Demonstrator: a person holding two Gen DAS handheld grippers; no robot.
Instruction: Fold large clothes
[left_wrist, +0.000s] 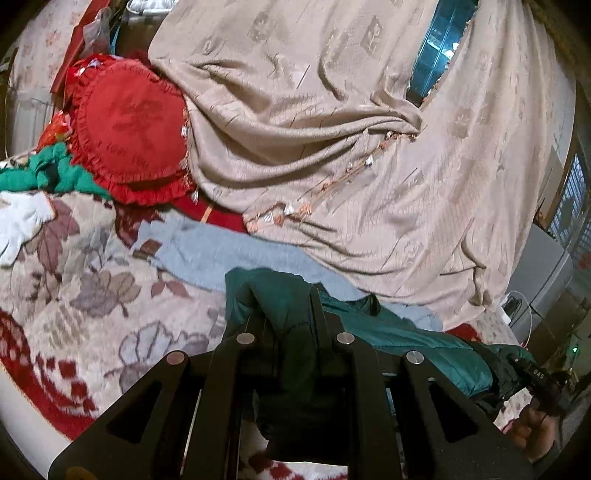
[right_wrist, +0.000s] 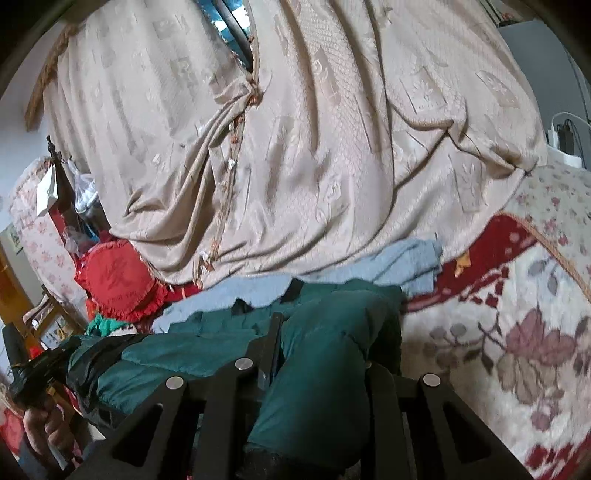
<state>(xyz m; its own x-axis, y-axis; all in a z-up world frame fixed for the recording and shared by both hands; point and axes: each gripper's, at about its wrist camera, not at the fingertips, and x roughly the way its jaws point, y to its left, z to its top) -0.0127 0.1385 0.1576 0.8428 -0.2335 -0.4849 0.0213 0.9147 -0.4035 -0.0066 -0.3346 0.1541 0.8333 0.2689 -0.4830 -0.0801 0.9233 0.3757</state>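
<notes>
While both the left gripper (left_wrist: 284, 306) and right gripper (right_wrist: 314, 325) pinch the green jacket (left_wrist: 406, 332), floral blanket (left_wrist: 74, 258) lies open beside it; jacket's lower part is hidden.

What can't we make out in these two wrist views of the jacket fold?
- Left gripper, left view: fingers buried in the teal jacket; pads unseen.
- Right gripper, right view: one finger hidden behind bunched jacket fabric.
- Jacket's lower part: cut off by the bottom edge and gripper bodies in both views.
- Grey-blue garment: partly covered by the jacket and beige curtain.
- Red cushion: lettering blurred.
</notes>
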